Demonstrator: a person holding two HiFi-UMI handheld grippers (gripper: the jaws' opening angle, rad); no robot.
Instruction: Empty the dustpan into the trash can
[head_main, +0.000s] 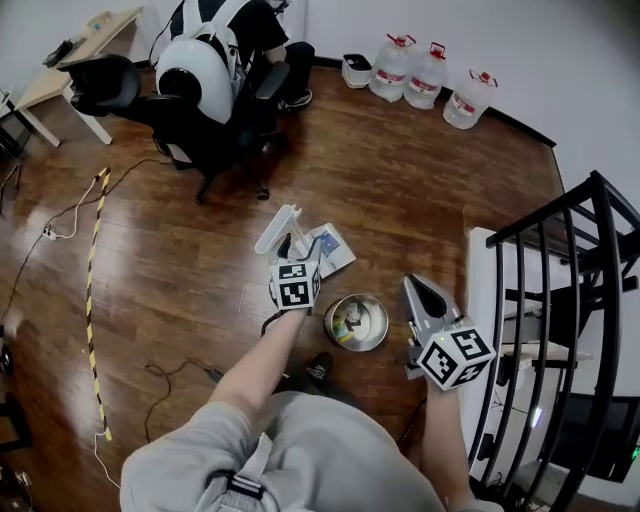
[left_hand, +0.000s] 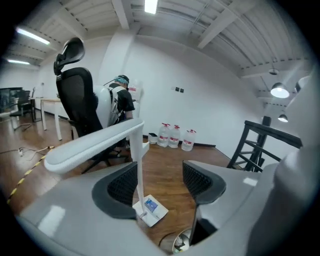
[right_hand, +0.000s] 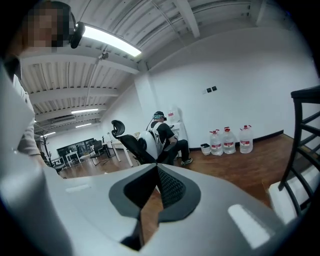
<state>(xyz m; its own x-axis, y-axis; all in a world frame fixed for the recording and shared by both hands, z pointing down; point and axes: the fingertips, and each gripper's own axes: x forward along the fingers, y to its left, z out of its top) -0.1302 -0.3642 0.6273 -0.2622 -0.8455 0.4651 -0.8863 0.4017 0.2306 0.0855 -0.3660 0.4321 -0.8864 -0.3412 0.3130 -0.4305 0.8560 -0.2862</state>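
On the wooden floor (head_main: 180, 260) the dustpan (head_main: 325, 248) is standing upright just beside the trash can (head_main: 329, 322), looking light, stiff and slick. Its thin post (left_hand: 139, 175), the likeliest hold, is sitting between the left gripper's (left_hand: 160, 182) parted fingers; the right gripper's (right_hand: 156, 185) are pressing together, empty.
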